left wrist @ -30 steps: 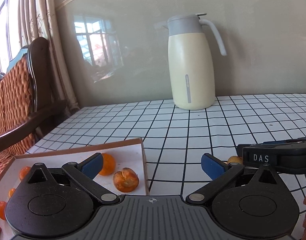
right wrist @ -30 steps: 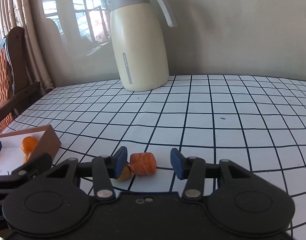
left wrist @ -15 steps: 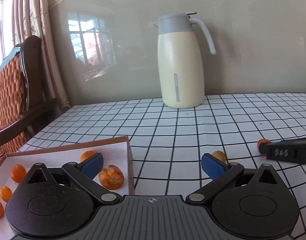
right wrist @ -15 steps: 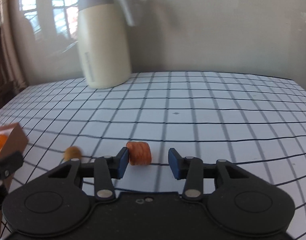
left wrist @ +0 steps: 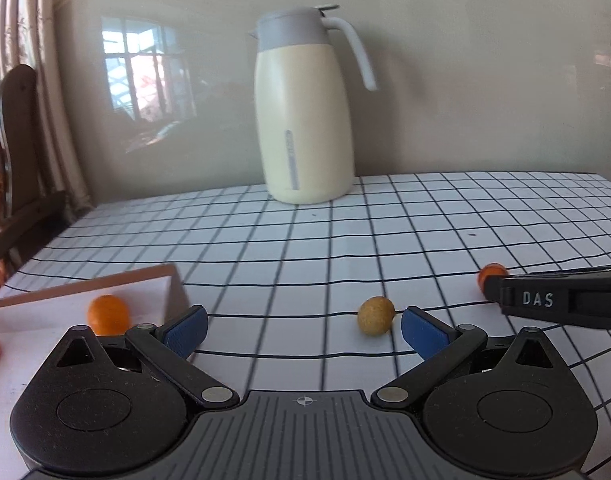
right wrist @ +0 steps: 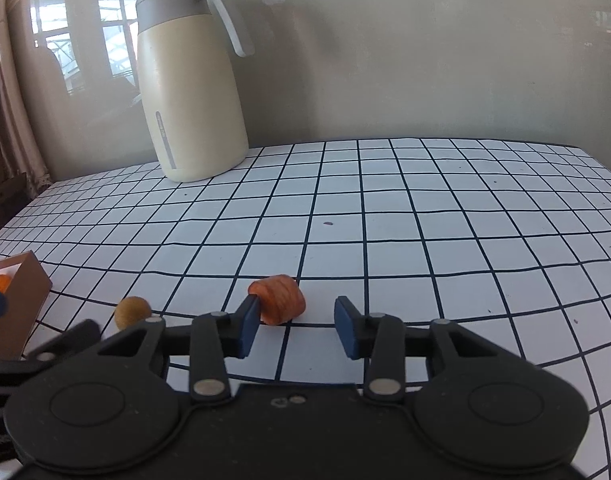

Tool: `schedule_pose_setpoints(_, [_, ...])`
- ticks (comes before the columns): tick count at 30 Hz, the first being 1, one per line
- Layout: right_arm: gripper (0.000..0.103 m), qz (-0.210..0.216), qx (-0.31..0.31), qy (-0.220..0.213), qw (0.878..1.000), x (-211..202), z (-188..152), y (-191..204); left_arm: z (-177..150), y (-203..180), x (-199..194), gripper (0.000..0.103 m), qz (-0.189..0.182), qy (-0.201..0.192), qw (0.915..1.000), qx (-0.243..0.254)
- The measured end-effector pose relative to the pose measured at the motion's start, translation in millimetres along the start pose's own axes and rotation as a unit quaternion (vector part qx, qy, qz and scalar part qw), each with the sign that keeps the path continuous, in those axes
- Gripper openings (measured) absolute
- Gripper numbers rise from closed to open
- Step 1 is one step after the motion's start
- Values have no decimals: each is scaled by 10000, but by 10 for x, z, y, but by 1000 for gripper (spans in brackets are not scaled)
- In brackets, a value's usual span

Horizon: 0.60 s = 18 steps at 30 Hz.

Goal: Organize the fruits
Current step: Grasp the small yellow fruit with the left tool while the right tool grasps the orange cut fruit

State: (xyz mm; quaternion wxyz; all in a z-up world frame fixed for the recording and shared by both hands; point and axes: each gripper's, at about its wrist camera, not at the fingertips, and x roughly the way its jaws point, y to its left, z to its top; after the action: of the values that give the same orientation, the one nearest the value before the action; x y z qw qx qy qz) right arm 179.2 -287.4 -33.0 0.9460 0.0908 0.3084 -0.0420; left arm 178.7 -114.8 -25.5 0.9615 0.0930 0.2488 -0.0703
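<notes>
On the grid-patterned bench [right wrist: 385,208], a cardboard box [left wrist: 105,284] of small orange fruits [left wrist: 108,314] is cut off at the left edge, and only the tip of an orange-red fruit [right wrist: 279,299] shows past the right tongs' arm in the left view. The right tongs [right wrist: 295,326] — jaws just closing, a gap still left — have their left pad against that fruit without gripping it, while the left tongs [left wrist: 303,330] stand wide open and empty, a yellow-brown fruit [left wrist: 375,315] just beside their right pad. At the far side stands a cream jug [left wrist: 305,120] before a glossy wall [right wrist: 425,48] reflecting a window — a chair [left wrist: 13,152] sits at far left.

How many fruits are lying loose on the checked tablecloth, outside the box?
2: a yellowish round fruit near the box, and an orange wrinkled fruit before the right claw. Others may be hidden.
</notes>
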Motion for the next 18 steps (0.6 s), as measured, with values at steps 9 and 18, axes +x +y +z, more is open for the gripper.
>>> schedule_pose_setpoints(9, [20,156,-168,-8,9997,-18,-14,-22,42,-212,250,67,-391,316,9987,-32])
schedule_pose_setpoints(18, [23,354,-154,73,9992,99,30,-5,28,-272,344,27,-586,473,9971,-84])
